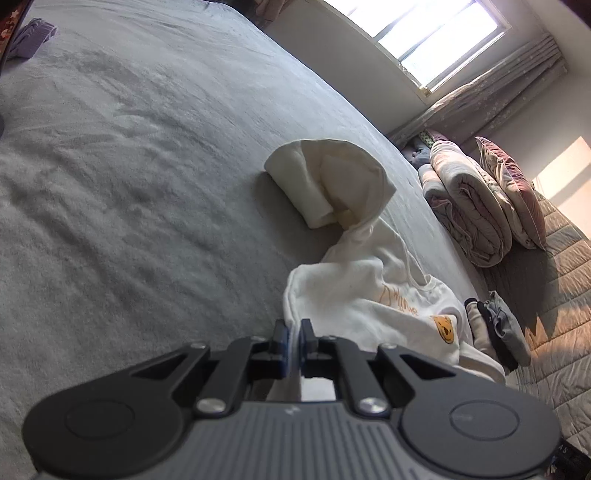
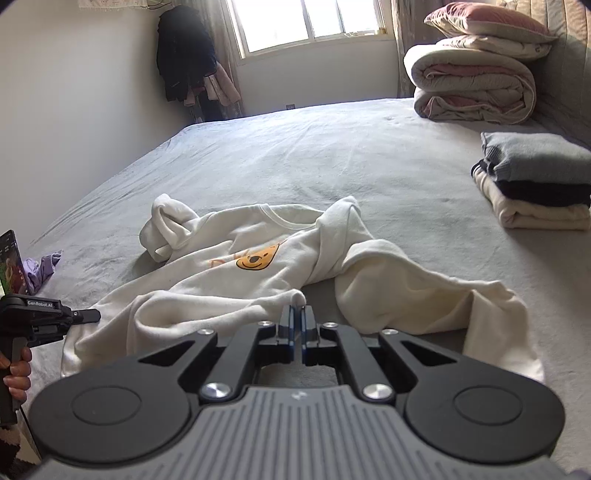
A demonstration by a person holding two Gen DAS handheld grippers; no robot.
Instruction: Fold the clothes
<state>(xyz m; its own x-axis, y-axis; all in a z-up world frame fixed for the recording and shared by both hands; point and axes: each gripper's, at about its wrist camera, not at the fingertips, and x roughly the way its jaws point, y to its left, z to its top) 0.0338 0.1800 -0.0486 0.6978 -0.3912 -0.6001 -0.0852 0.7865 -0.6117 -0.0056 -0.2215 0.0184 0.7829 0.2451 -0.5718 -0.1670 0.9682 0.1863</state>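
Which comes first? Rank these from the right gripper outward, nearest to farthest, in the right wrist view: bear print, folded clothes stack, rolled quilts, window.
1. Bear print: just ahead of the right gripper, slightly left, on the white sweatshirt.
2. Folded clothes stack: right side, mid-bed.
3. Rolled quilts: far right, at the bed's head.
4. Window: in the back wall.

Daylight pours in from the overexposed, blown-out window (image 2: 310, 22), leaving the grey bed (image 2: 332, 155) softly lit with faint shadows under the folds, a warm sun patch on the wall (image 1: 565, 173) in the left wrist view, and strong fisheye bending and dark vignetting at the corners.
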